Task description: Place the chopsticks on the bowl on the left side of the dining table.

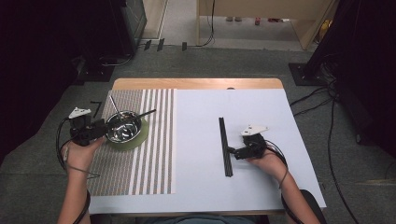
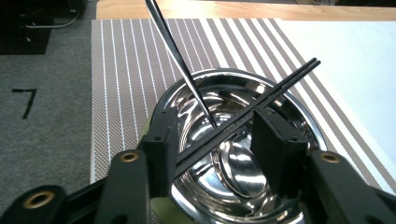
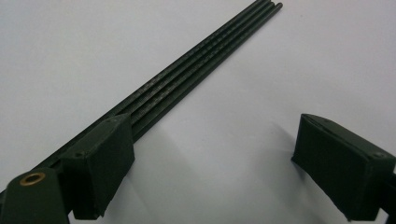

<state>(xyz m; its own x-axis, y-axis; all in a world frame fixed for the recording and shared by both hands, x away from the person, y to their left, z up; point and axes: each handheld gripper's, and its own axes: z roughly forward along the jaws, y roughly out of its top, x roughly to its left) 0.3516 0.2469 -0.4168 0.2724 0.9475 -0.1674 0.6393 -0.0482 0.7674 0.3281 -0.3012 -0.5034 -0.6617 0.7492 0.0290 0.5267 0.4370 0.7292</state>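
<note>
From the high view, your left gripper [image 1: 100,128] sits at the steel bowl [image 1: 123,127] on the green coaster [image 1: 140,138], striped mat [image 1: 140,158] beneath; your right gripper [image 1: 235,152] rests beside the black chopstick bundle [image 1: 225,145] on the white sheet [image 1: 224,186].

In the left gripper view, your jaws stand apart, straddling a chopstick pair [image 2: 261,100] laid across the bowl with a spoon [image 2: 187,74]; nothing is clamped.

In the right gripper view, jaws gape wide, the bundle [image 3: 196,79] lying outside them by one pad. That set looks left to place.
</note>
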